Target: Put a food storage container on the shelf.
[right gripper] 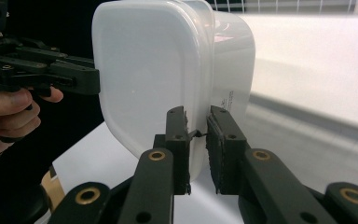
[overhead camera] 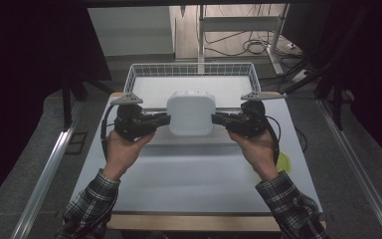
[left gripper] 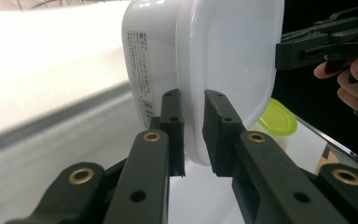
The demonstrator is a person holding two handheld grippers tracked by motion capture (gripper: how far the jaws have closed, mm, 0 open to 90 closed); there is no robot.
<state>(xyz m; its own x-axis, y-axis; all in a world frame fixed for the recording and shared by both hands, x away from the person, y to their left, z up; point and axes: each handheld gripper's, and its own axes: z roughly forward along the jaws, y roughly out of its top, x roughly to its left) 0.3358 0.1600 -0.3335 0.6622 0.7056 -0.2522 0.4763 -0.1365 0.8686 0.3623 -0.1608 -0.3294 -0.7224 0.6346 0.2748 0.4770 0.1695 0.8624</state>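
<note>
Both grippers hold white lidded container (overhead camera: 190,113) up off table (overhead camera: 189,174), one on each side.

L gripper (overhead camera: 165,119) jaws nearly closed, pinched on the container's rim at its L edge; R gripper (overhead camera: 215,118) same on R edge, jaws narrow, clamped on rim. In left gripper view the rim sits between the two black pads w/ a printed label (left gripper: 140,74) on the container's side wall; in right gripper view pads squeeze the lid's lip. Container hangs level between the grippers, over the table's far half, just in front of white wire basket (overhead camera: 191,69). Small yellow-green lid (overhead camera: 284,163) lies on table near R forearm, well apart from container. Plaid sleeves (overhead camera: 92,201) at the bottom.
</note>
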